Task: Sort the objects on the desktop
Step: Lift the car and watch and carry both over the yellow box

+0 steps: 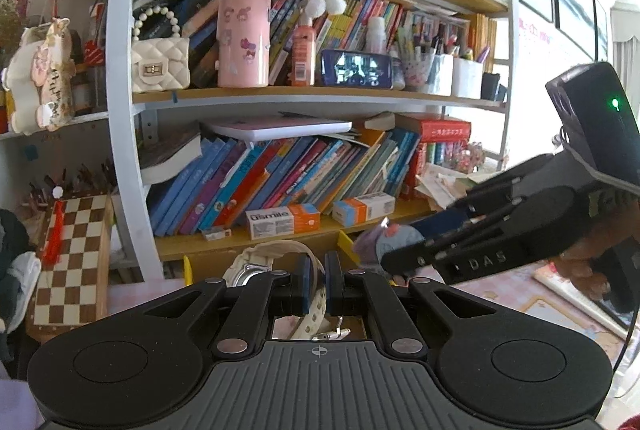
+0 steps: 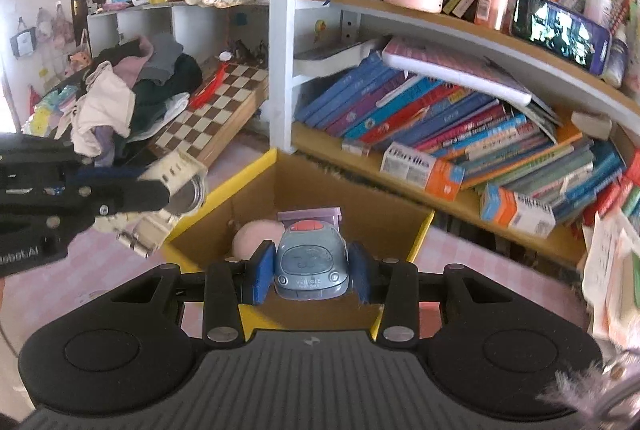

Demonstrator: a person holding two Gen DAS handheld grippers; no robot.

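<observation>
The right gripper [image 2: 308, 276] was clamped on a blue toy car [image 2: 307, 264] held over the open cardboard box [image 2: 404, 226], and the left gripper [image 1: 318, 280] was closed on the strap of a cream wristwatch [image 1: 256, 262], also raised near the box. The likeliest fault, as I judged it, was the watch slipping, since only its thin strap sat between the pads (the heavy case hung free to one side). The two tools were also close together over the box, so one could knock the other's load loose. Counted: one car, one watch, one box, and inside it one pink ball [image 2: 256, 236] and one purple item [image 2: 310, 216], partly hidden
</observation>
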